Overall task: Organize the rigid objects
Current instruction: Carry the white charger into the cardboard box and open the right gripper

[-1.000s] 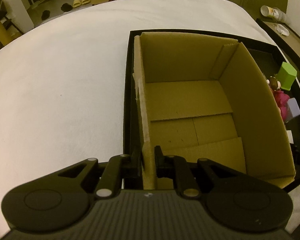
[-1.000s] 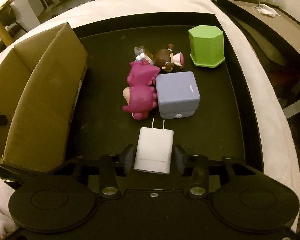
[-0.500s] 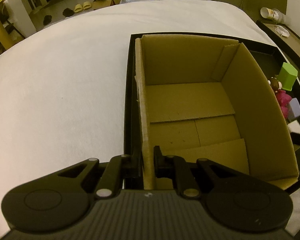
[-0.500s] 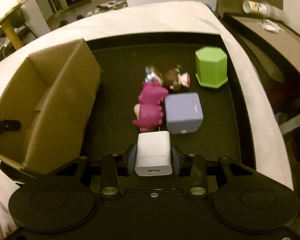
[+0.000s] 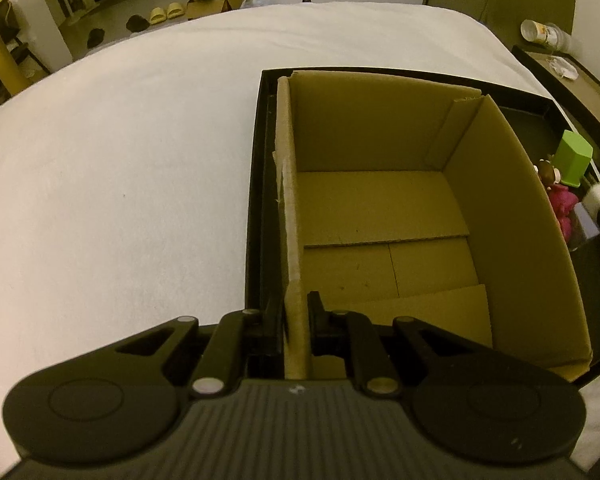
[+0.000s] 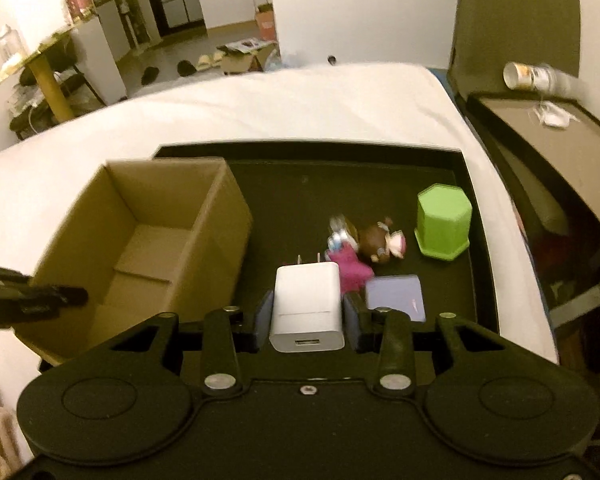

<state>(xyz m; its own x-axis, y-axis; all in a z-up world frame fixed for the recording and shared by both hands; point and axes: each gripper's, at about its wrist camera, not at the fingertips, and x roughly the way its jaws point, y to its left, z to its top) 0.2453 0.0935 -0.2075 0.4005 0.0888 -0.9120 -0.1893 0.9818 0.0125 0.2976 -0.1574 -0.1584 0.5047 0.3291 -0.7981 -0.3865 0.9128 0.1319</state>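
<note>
Left gripper [image 5: 297, 320]: jaws pinched on the near wall of the cardboard box [image 5: 380, 216].
Right gripper [image 6: 306, 316]: jaws clamped on the white charger [image 6: 307, 306], prongs toward 12 o'clock, raised above the tray.
Box: open, empty, at the tray's 9 o'clock side.
Black tray [image 6: 470, 240]: on the white bed [image 5: 120, 168].
Toys: pink figure [image 6: 350, 268], brown doll [image 6: 380, 240], purple block [image 6: 396, 298], green container [image 6: 444, 222] at 2 o'clock.

dim warm light | fisheye edge warp | right view motion-blurred
</note>
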